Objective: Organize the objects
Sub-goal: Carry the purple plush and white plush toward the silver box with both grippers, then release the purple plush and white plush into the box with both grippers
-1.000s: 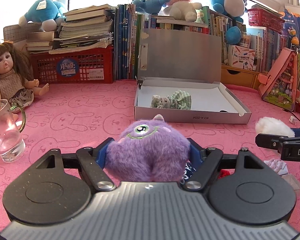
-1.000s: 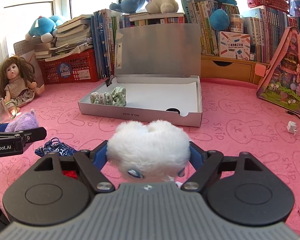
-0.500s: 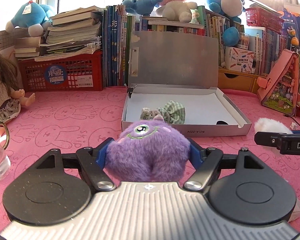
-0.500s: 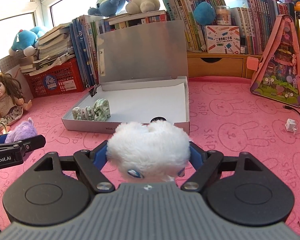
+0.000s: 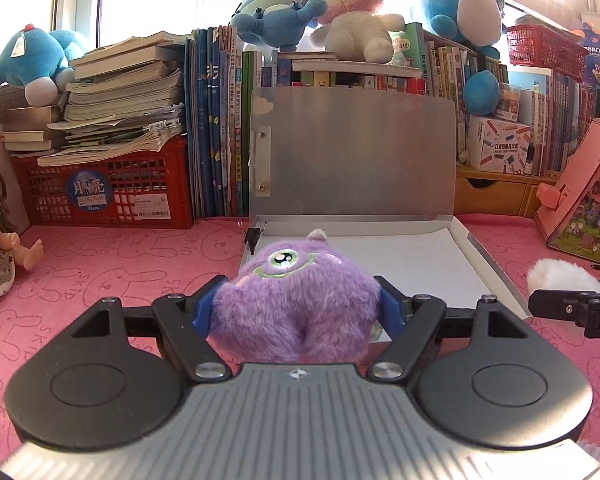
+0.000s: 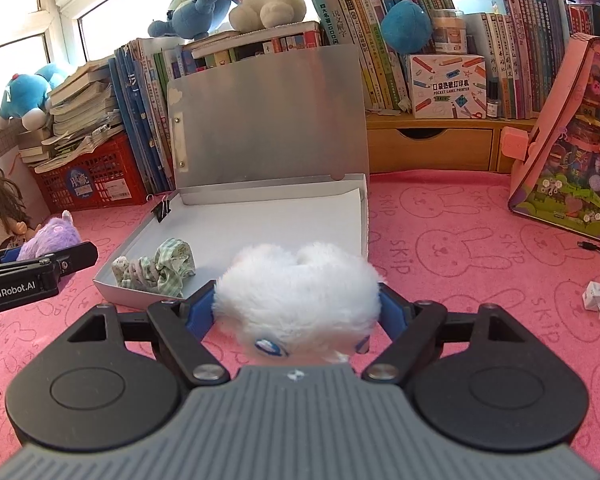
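Left tool (image 5: pixel 298 310): clamped on the fuzzy purple one-eyed monster plush (image 5: pixel 296 300), over the near-left edge of the open grey flat box (image 5: pixel 488 264).
Right tool (image 6: pixel 296 312): clamped on the fluffy white plush (image 6: pixel 296 292), at the box's near edge, beside the green checked cloth bundle (image 6: pixel 156 268) lying inside.

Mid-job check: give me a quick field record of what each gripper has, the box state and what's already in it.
left gripper: shut on purple one-eyed plush, held at the box's near left corner
right gripper: shut on white fluffy plush, held at the box's near edge
box: flat grey file box, lid standing open, on the pink mat
box contents: green checked fabric bundle in the near left corner; rest of the white floor bare
binder clip: on the box's left rim
plushes in box: neither yet
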`<state>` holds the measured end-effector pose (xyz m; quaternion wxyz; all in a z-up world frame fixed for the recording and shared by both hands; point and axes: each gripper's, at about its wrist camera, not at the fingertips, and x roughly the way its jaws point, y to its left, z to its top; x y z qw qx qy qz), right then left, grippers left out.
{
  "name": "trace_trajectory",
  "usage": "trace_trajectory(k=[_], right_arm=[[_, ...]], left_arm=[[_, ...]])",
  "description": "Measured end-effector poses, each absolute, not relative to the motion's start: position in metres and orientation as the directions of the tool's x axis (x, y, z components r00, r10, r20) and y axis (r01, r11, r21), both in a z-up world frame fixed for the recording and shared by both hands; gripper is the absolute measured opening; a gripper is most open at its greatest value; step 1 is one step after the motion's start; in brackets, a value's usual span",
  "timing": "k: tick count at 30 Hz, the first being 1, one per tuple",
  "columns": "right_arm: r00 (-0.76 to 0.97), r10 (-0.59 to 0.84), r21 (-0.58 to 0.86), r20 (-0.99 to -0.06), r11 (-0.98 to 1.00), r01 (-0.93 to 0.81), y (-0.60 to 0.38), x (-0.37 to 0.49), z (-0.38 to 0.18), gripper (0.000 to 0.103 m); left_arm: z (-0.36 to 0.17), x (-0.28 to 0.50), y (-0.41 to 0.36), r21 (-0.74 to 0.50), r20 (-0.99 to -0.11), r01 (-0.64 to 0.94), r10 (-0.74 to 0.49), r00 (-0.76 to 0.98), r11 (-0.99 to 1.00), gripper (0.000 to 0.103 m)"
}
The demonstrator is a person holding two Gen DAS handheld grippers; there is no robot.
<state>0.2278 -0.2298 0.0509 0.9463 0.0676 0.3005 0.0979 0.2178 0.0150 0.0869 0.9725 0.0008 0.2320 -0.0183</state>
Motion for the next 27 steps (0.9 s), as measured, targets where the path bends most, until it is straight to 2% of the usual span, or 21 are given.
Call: trace_trajectory(k=[9,15,19,23,27], right_arm=[[0.797,0.203,0.198,-0.568,0.974,-0.108,-0.225,0.278,0.048,0.082],[0.77,0.208,0.198,-0.603,0.974,-0.109,-0.215,0.289,0.031,0.068],[0.762,0.204,0.177,-0.614,0.977,-0.119,-0.213,0.286,0.023,0.067],[0.741,0.2,0.163,-0.641,0.979,-0.124,-0.211,0.285,0.016,0.058],[0.732,0.207,0.151,-0.649,0.978,-0.142,-0.211,0.279,0.015,0.056]], left_arm=[[0.08,0.275,0.008,0.004,-0.472,0.031,-0.025,0.881,1.0,0.08],[0.064,0.294,0.008,0.006,-0.495,0.016,-0.011,0.869,1.0,0.08],[0.051,0.301,0.009,0.017,-0.511,0.028,-0.015,0.859,0.999,0.08],[0.04,0.306,0.008,0.026,-0.53,0.024,-0.006,0.848,0.999,0.08],[0.037,0.309,0.008,0.026,-0.533,0.035,-0.016,0.846,0.999,0.08]])
